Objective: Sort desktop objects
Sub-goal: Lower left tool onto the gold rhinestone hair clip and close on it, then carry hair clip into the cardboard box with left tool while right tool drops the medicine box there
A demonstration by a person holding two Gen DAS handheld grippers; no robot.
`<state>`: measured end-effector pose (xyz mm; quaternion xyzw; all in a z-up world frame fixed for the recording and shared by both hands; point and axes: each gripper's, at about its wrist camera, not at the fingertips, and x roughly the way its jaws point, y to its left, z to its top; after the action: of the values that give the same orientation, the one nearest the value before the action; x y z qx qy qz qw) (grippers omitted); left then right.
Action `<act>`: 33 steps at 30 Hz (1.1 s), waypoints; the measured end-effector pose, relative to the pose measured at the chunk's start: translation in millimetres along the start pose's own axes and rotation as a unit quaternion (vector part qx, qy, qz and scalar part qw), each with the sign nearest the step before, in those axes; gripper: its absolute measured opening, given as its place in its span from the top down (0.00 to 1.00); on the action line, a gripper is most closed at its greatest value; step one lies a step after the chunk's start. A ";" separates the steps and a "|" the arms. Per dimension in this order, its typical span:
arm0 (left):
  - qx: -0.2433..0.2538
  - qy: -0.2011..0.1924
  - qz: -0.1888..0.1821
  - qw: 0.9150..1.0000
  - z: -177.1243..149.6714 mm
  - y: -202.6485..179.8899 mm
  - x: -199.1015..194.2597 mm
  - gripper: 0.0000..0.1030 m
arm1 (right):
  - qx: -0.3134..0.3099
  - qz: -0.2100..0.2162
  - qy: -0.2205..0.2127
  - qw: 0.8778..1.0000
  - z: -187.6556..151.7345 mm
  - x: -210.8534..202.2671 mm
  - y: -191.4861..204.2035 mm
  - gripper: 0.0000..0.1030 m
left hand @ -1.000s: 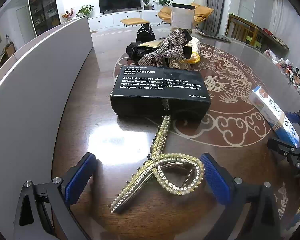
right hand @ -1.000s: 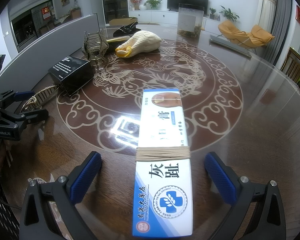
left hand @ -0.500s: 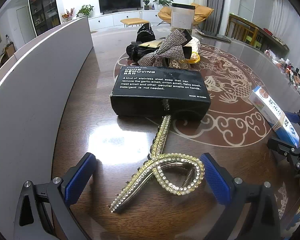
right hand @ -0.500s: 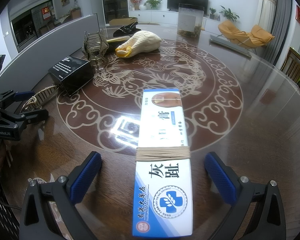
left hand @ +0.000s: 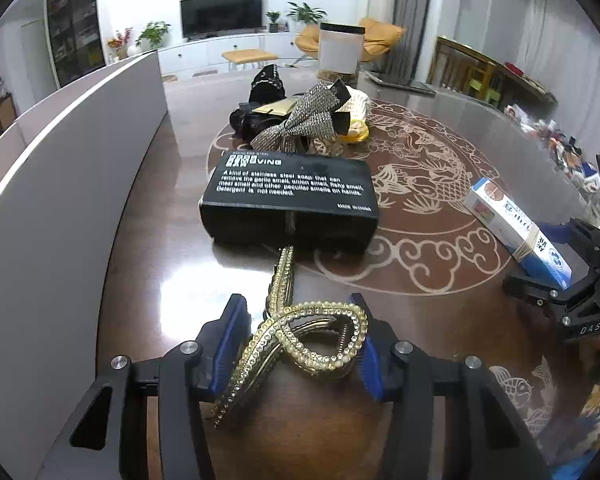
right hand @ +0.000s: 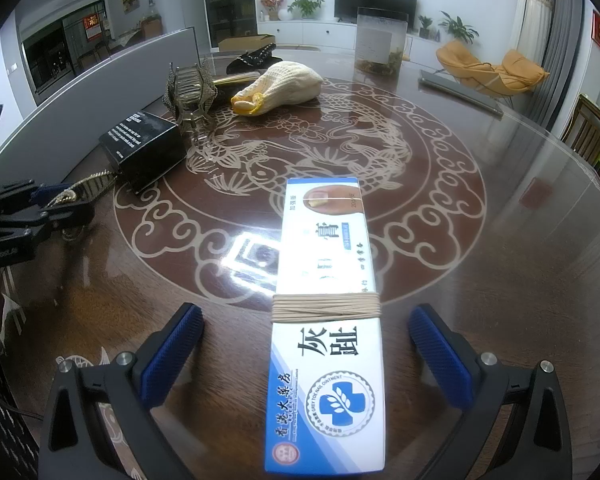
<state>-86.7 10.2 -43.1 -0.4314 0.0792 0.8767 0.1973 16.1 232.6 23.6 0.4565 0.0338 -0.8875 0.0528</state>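
A gold rhinestone hair clip (left hand: 320,316) lies on the dark glass-topped table (left hand: 440,320), its long tail reaching the black box (left hand: 288,196). My left gripper (left hand: 298,344) is closing with the clip's loop between its jaws, and both blue pads (left hand: 364,344) look to touch it. From the right wrist view that clip (right hand: 82,192) shows at the far left inside the left gripper (right hand: 40,208). A blue and white ointment box (right hand: 328,280) bound by a rubber band lies lengthwise between the wide-apart pads of my right gripper (right hand: 306,354), which is open and touches nothing.
A grey partition (left hand: 60,184) walls the table's left side. Behind the black box sit a sparkly bow clip (left hand: 300,124), a gold claw clip (right hand: 190,92), a cream knit pouch (right hand: 284,84) and black items. A clear container (right hand: 380,44) stands at the back.
The left gripper's jaws have come in from wide apart to the sides of the hair clip's loop. The right gripper and the ointment box have not moved.
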 end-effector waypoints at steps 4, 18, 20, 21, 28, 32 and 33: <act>0.016 0.001 0.019 1.000 -9.1 -17.8 -10.0 0.51 | -0.009 0.011 0.028 1.000 8.0 3.8 -0.8 0.00; 0.004 -0.037 0.008 0.999 -16.8 -37.7 -43.8 0.58 | 0.035 0.044 0.067 0.996 16.1 -25.3 -33.3 0.60; -0.018 -0.046 0.003 0.999 -18.7 -37.1 -53.9 0.59 | 0.046 0.051 0.058 0.996 8.8 -37.3 -36.7 0.60; -0.026 -0.050 0.003 0.998 -19.3 -37.3 -57.4 0.59 | 0.049 0.056 0.053 0.996 6.1 -43.0 -36.5 0.60; -0.071 -0.108 0.010 0.992 -25.4 -31.7 -107.8 0.59 | 0.048 0.111 0.003 0.993 38.3 -74.5 -13.8 0.60; -0.106 -0.139 0.020 0.984 -27.5 -7.9 -144.0 0.59 | 0.035 0.169 -0.027 0.985 67.6 -88.5 17.1 0.60; -0.120 -0.149 0.019 0.981 -27.9 0.7 -155.2 0.59 | 0.031 0.183 -0.033 0.982 76.2 -90.8 26.6 0.60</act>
<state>18.6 -42.2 62.0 -0.3147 -0.0484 0.9380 0.1369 10.4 203.7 141.5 0.4269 -0.0797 -0.8779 0.2018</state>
